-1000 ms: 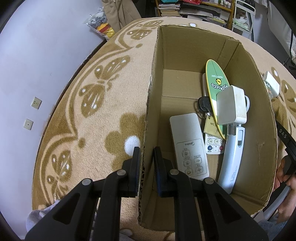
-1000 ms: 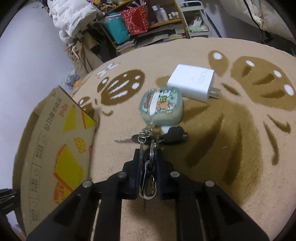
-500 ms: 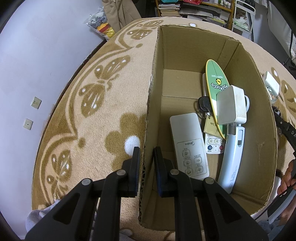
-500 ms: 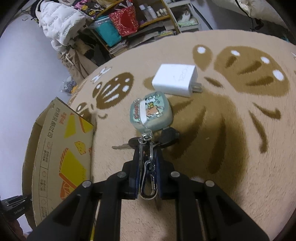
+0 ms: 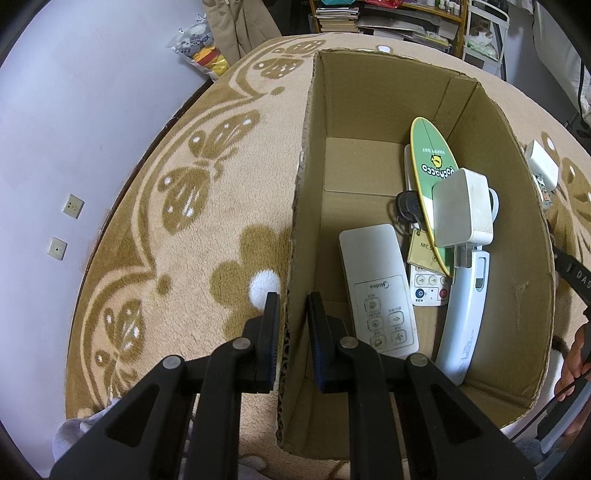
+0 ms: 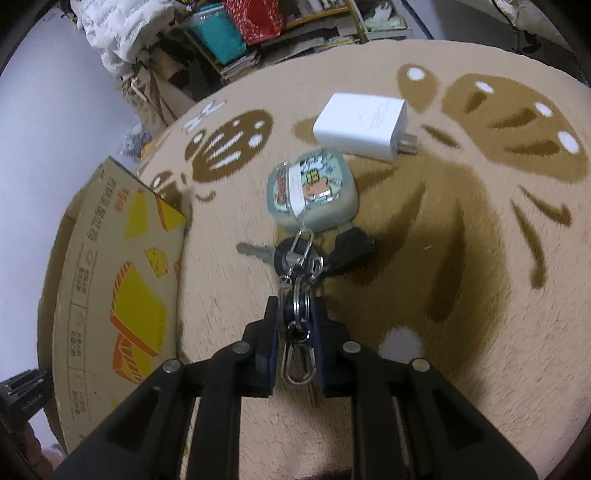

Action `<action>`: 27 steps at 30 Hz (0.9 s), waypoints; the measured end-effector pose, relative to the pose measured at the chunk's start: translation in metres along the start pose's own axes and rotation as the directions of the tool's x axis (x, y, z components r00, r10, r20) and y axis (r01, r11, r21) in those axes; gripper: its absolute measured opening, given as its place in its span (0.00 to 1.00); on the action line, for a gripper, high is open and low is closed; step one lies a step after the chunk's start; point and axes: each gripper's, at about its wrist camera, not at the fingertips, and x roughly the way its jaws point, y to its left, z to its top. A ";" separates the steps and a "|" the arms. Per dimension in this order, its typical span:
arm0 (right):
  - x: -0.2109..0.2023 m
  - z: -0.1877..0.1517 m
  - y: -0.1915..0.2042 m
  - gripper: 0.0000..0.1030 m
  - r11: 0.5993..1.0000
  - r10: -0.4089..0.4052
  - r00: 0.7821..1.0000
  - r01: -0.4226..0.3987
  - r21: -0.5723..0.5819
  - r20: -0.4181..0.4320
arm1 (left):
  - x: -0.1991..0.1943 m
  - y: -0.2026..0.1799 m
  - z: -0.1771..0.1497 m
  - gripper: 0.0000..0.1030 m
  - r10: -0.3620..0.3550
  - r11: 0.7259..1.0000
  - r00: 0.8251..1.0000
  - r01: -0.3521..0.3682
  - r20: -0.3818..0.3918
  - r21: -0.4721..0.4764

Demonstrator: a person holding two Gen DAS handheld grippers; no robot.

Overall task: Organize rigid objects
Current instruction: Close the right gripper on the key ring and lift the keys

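My left gripper (image 5: 293,299) is shut on the near left wall of the open cardboard box (image 5: 295,229). Inside lie a white remote (image 5: 376,288), a green surfboard-shaped piece (image 5: 434,166), a white adapter (image 5: 461,206) and a long white device (image 5: 465,314). In the right wrist view my right gripper (image 6: 295,306) is shut on the ring and carabiner of a key bunch (image 6: 295,254). A green cartoon earbud case (image 6: 312,192) hangs from the bunch and rests on the rug. A white charger (image 6: 362,125) lies just beyond it.
The printed outer side of the box (image 6: 110,277) stands to the left of the keys. Patterned tan rug (image 5: 192,236) surrounds everything. Shelves and bags (image 6: 236,33) crowd the far side. A person's hand (image 5: 576,354) shows at the right edge.
The right wrist view has tipped a little, with the keys still gripped and the earbud case drawn slightly along the rug. The left gripper and the box have not moved.
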 end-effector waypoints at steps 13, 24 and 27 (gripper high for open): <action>-0.007 0.000 -0.009 0.17 0.999 0.001 1.000 0.000 0.041 -0.018 | 0.000 0.000 0.000 0.15 0.000 1.000 1.000 0.000 -0.001 0.000; -0.017 0.007 -0.013 0.18 0.996 0.013 0.996 -0.021 0.087 0.093 | -0.001 0.000 0.000 0.15 -0.003 1.000 1.000 0.003 -0.003 -0.002; -0.014 0.009 -0.013 0.17 0.996 0.031 0.995 -0.040 0.086 0.095 | -0.001 0.000 -0.001 0.15 -0.002 1.000 1.000 0.002 -0.003 -0.001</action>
